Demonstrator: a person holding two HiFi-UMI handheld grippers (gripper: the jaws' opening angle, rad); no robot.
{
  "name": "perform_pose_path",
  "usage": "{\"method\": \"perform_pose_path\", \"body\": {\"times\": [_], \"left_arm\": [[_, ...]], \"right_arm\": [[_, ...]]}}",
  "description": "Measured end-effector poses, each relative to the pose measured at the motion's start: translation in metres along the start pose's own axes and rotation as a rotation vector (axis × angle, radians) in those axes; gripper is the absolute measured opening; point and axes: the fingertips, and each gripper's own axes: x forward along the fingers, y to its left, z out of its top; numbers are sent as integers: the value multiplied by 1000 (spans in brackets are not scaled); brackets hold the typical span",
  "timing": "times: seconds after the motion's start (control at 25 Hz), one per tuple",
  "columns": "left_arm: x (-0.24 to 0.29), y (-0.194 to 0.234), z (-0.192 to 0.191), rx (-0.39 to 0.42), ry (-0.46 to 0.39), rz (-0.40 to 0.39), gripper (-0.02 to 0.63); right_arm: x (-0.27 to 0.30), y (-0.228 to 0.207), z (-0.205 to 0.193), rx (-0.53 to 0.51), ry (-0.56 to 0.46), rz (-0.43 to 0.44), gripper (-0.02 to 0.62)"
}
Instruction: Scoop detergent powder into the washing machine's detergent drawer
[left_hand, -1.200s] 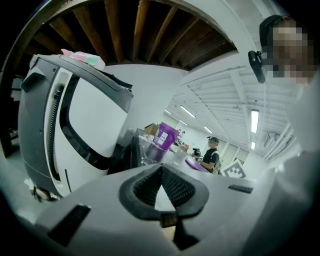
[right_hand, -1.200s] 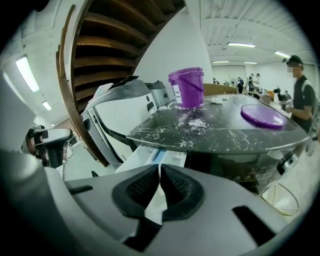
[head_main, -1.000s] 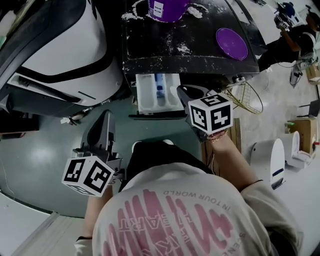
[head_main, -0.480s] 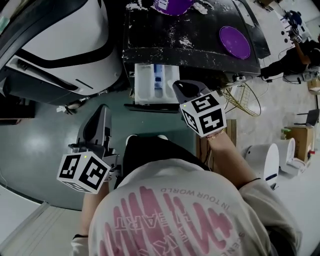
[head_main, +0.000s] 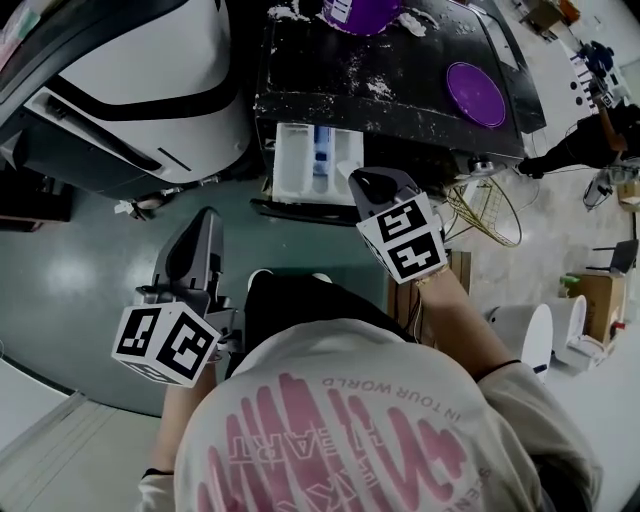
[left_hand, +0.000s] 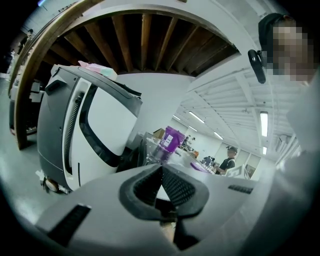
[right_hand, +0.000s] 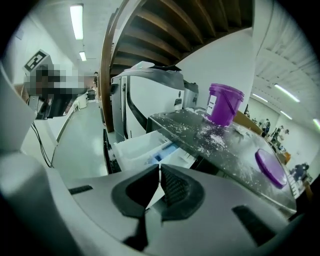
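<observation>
Head view: the pulled-out detergent drawer (head_main: 312, 165) juts from the machine's front. The right gripper (head_main: 360, 180) hangs just beside the drawer's 4 o'clock corner, and the left gripper (head_main: 205, 220) sits well apart at 8 o'clock.

Left gripper view: the jaws are pressed together on nothing, and a purple tub (left_hand: 171, 139) stands far past the tips at 12 o'clock.

Right gripper view: the jaws are together and empty. The drawer lies past the tips toward 11 o'clock, apparently not touching them.

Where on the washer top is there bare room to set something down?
The washer top is barest beside the purple lid, toward the purple bucket. Spilled powder crowds the bucket's side and the strip above the open drawer.
</observation>
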Motion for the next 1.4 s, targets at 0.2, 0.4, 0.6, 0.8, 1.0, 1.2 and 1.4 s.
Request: {"method": "perform_pose_path", "body": {"times": [0.2, 0.4, 0.6, 0.8, 1.0, 1.2, 1.4], "left_arm": [[-9, -2, -6, -11, -14, 18, 3], [-19, -3, -11, -19, -33, 47, 3], [-27, -5, -14, -37, -67, 77, 3], [-31, -6, -22, -54, -89, 92, 3], [-33, -6, -38, -84, -88, 98, 3], [-41, -5, -47, -94, -90, 112, 3], [-53, -5, -49, -99, -109, 125, 3]], "right_arm": [[0, 6, -3, -119, 15, -14, 9], [1, 11, -1, -239, 24, -30, 9], [-1, 10, 0, -317, 18, -41, 9], [-2, 14, -4, -387, 32, -28, 9], [-1, 19, -10, -465, 50, -26, 8], [-2, 20, -10, -524, 48, -39, 9], [-4, 25, -13, -652, 70, -52, 8]]}}
